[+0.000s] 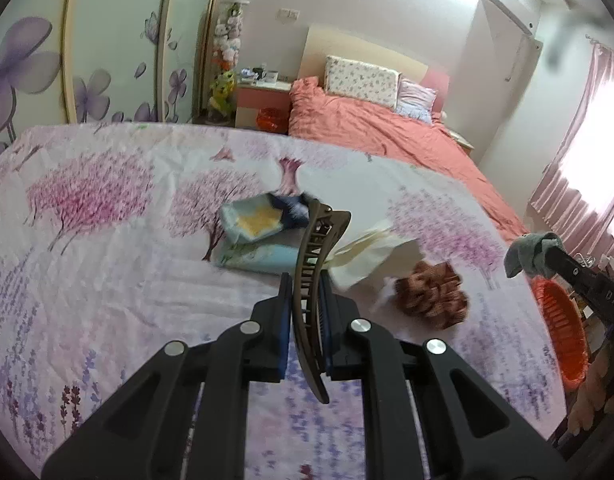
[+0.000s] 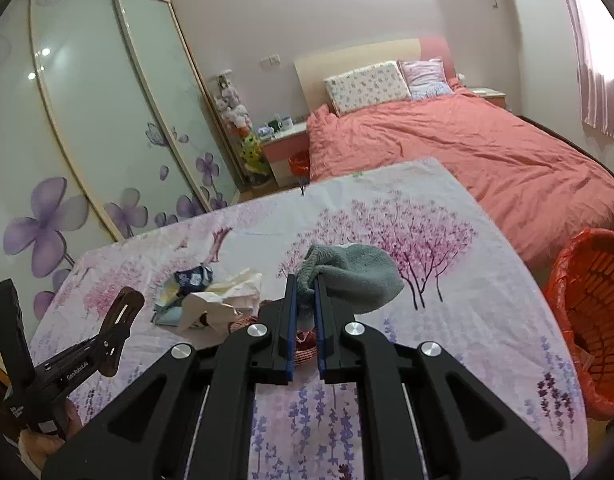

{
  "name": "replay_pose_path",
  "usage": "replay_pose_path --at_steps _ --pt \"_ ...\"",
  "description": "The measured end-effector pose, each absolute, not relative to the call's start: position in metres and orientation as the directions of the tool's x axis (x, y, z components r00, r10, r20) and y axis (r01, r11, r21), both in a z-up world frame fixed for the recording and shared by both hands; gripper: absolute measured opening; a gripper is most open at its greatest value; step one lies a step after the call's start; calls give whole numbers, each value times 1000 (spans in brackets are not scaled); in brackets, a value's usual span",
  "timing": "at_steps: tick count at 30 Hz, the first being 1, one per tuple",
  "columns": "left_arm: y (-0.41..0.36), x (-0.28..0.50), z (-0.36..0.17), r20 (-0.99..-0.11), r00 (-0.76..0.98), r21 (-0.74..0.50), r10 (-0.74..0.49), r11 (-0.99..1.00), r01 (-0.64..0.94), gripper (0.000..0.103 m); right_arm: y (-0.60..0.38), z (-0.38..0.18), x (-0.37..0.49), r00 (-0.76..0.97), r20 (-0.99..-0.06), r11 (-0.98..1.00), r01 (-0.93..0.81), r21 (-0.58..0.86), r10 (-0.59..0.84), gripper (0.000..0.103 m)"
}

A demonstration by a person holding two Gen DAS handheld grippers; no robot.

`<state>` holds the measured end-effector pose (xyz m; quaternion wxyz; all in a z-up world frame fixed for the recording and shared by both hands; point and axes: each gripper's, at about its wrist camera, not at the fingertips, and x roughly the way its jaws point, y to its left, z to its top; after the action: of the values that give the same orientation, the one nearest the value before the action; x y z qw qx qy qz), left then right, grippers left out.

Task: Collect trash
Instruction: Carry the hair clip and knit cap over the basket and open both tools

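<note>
Carrying is your step now: left gripper (image 1: 305, 292) pinches the brown hair clip (image 1: 313, 280), right gripper (image 2: 305, 300) pinches the grey sock (image 2: 355, 276), so swing each over the orange basket (image 2: 591, 320) next.

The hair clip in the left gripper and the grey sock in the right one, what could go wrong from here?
1. The left gripper pinches the hair clip across its thin curved body only; it could pivot or slip out.
2. The grey sock hangs from the right gripper by one end, so the loose part might snag on the rim of the orange basket.
3. Neither looks like trash; the crumpled paper and wrappers lie on the table.
</note>
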<state>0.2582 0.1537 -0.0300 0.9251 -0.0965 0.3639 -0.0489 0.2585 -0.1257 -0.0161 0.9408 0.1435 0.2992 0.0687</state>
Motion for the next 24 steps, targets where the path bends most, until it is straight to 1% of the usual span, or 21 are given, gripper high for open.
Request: replay_pose_path --at_steps 7,15,21,24 --pt "119 243 8 -619 758 -215 -203 973 86 13 -143 3 238 843 -492 946 -58 319 218 8" --pt "67 237 34 -591 756 -216 -283 958 189 13 -173 17 214 876 -432 938 -59 341 212 8" --pt "11 232 47 -578 731 -209 -362 932 296 13 -203 18 199 896 -406 932 -22 361 178 8" --pt "-20 231 49 -578 714 -197 -395 916 348 13 -223 15 190 906 -403 934 21 356 133 8"
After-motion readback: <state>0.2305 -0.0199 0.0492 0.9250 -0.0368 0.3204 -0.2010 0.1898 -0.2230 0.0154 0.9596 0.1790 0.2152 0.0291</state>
